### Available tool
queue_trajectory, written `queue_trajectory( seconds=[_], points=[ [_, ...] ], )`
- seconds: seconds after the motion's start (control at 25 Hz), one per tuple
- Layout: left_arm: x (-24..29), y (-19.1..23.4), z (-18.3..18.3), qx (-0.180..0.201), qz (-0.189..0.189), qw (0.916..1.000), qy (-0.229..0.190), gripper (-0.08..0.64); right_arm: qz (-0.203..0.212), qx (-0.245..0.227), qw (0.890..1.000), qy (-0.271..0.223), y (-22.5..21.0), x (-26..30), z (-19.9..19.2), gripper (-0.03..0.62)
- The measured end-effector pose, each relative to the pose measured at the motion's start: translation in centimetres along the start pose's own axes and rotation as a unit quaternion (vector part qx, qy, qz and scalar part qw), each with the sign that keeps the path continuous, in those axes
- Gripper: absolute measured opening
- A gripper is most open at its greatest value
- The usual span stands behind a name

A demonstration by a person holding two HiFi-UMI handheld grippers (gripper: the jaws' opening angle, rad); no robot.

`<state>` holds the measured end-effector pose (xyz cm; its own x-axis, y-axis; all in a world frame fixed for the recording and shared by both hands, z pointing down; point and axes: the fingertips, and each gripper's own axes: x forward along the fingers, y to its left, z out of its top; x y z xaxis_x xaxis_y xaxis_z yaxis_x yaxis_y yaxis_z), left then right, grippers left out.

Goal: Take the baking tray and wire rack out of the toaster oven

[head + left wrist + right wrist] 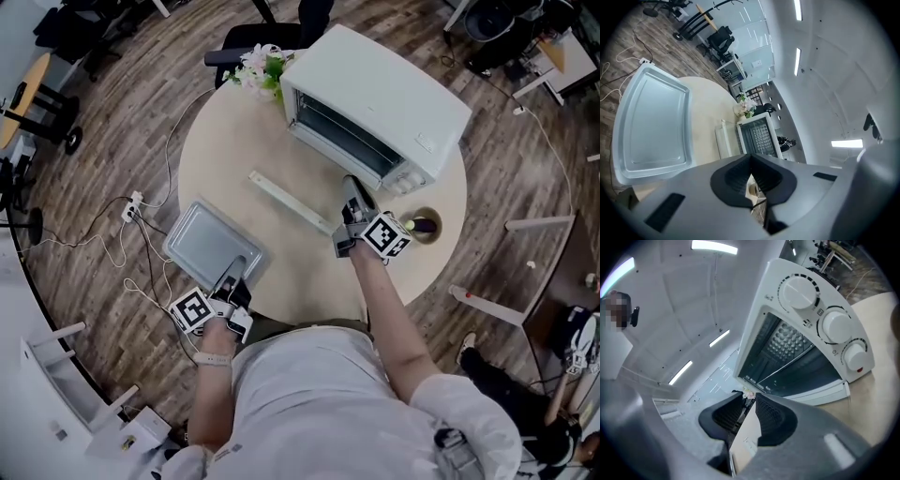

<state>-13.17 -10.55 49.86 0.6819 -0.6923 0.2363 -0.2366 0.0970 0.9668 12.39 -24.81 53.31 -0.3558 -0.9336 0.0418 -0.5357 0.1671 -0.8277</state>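
The grey baking tray (208, 242) lies flat on the left part of the round table (281, 281), outside the oven. My left gripper (234, 272) is at the tray's near edge, shut and empty. In the left gripper view the tray (651, 126) sits to the left of the closed jaws (751, 158). The white toaster oven (375, 94) stands at the back right with its door (289, 200) folded down. My right gripper (354, 186) hovers in front of the oven mouth, open a little with nothing between its jaws (751, 398). The wire rack (787, 363) is still inside the oven (825, 324).
A small bunch of flowers (258, 66) stands left of the oven. A small round dish (424, 226) sits at the table's right edge. Cables and a power strip (131, 206) lie on the wooden floor at the left. An office chair (253, 37) stands behind the table.
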Motion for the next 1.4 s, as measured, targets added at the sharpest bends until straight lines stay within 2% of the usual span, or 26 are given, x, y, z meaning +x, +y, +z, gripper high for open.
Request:
queue_trajectory(
  seconds=[0.12,0.4,0.44,0.56,0.6,0.72,0.8,0.88,0.96,1.04,1.08,1.24,1.4],
  points=[
    [0.7,-0.4,-0.6,-0.003,0.007,0.9999,0.015,0.000,-0.012,0.022,0.999,-0.021,-1.5,1.1,0.8,0.086],
    [1.7,0.7,-1.5,-0.026,0.023,0.9986,0.040,0.001,-0.064,0.003,0.996,-0.062,-4.7,3.6,2.7,0.107],
    [1.7,1.2,-1.5,-0.020,0.031,0.9983,0.044,0.000,-0.069,0.001,0.995,-0.066,-5.1,3.9,3.0,0.107],
    [1.0,3.3,-1.0,0.053,0.074,0.9934,0.070,0.001,-0.081,0.006,0.994,-0.078,-5.9,4.5,3.7,0.114],
    [1.1,3.4,-1.1,0.053,0.075,0.9932,0.072,0.001,-0.085,0.006,0.993,-0.081,-6.2,4.7,4.0,0.117],
    [2.2,1.8,-2.3,-0.045,0.039,0.9969,0.052,0.000,-0.098,0.009,0.991,-0.089,-7.1,5.5,4.7,0.135],
    [2.5,1.6,-2.5,-0.072,0.031,0.9959,0.047,0.000,-0.102,0.015,0.990,-0.093,-7.6,6.0,4.9,0.149],
    [2.5,2.3,-2.5,-0.053,0.040,0.9962,0.056,0.000,-0.108,0.017,0.989,-0.096,-8.1,6.4,5.1,0.155],
    [1.9,4.0,-2.1,0.019,0.078,0.9935,0.081,0.000,-0.115,0.025,0.988,-0.103,-8.5,6.7,5.6,0.156],
    [1.2,5.5,-1.8,0.072,0.118,0.9854,0.099,0.000,-0.121,0.036,0.985,-0.117,-8.8,6.9,6.3,0.156],
    [1.0,5.8,-1.8,0.077,0.127,0.9837,0.101,0.000,-0.123,0.041,0.984,-0.124,-9.0,7.0,6.6,0.156],
    [1.3,6.0,-2.8,0.038,0.107,0.9887,0.098,0.000,-0.132,0.042,0.980,-0.143,-9.4,7.5,7.4,0.156],
    [1.0,6.3,-3.0,0.033,0.112,0.9884,0.097,0.001,-0.138,0.031,0.977,-0.159,-9.4,7.4,8.1,0.132]
  ],
)
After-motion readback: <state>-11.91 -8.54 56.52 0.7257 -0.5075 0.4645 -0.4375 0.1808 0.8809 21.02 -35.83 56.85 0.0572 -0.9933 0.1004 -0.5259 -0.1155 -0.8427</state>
